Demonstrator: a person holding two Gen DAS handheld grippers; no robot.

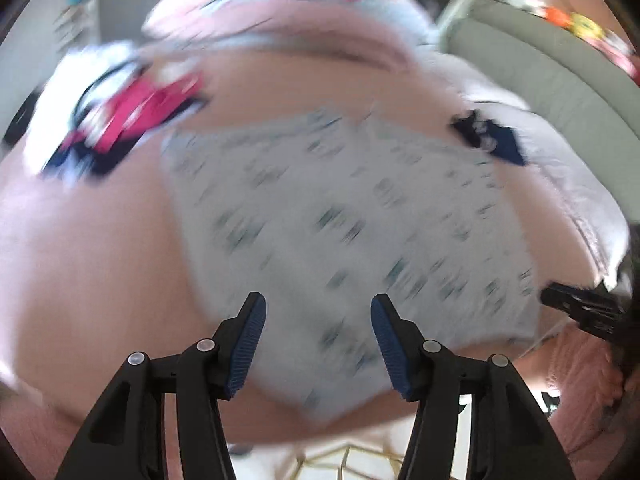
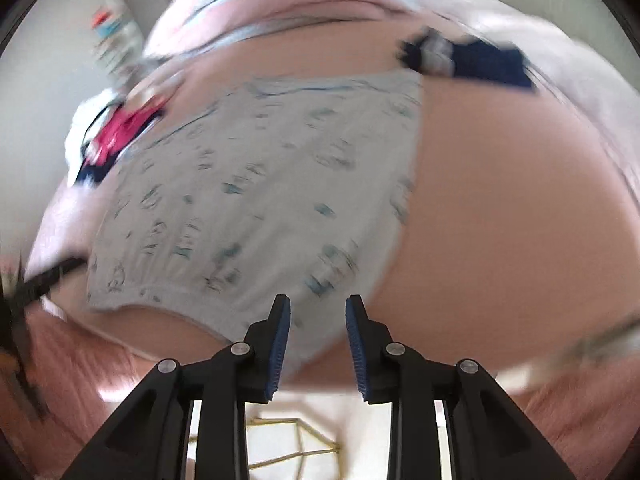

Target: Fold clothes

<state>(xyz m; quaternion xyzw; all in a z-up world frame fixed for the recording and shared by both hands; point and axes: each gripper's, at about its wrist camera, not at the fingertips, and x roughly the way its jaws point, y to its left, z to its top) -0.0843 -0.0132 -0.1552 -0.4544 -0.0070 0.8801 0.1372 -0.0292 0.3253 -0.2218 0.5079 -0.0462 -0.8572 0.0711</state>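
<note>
Left gripper (image 1: 318, 312): jaws apart, nothing between the pads, hanging above the near hem of the shirt (image 1: 340, 216). Right gripper (image 2: 318, 312): jaws narrower but also apart and empty, over the shirt's near right corner. In the left view the right gripper shows at 3 o'clock, just beside the shirt's edge.

The shirt, pale with small dark prints, lies flat on the pink bed (image 1: 80, 240), its hem toward the grippers and the collar end at 12 o'clock. A pile (image 1: 116, 120) of pink, white and navy clothes sits at 10 o'clock, near the shirt; a navy garment (image 1: 492, 136) at 1 o'clock touches or nearly touches its far corner.

Risks, as I judge them: both views are smeared, so a pinch made in a hurry could miss the hem or catch the bed cover with it. Uneven grips would skew the fold. A fold carried toward 12 o'clock may drag over the navy garment.
</note>
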